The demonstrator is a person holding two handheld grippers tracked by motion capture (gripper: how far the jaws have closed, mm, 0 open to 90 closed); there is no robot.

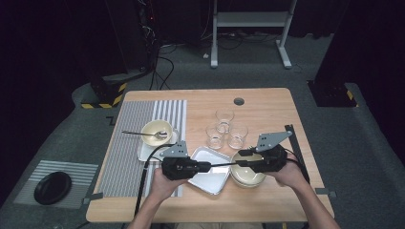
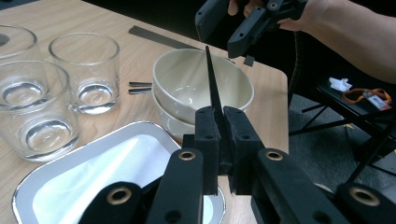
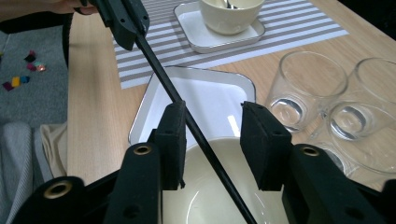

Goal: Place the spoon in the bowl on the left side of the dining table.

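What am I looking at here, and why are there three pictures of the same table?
No robot here: a person sits at a wooden table and holds a hand tool with two black jaws in each hand. One picture comes from a camera above the table; the other two come from small cameras riding on each tool, looking along its jaws.

The left gripper is shut on a thin black stick, which reaches across to the right gripper. In the right gripper view the stick passes between that tool's open jaws, which are not pressing on it.

On the table lie a white tray, two stacked cream bowls, three clear glasses, and a striped mat carrying another bowl with a spoon on a small white dish.
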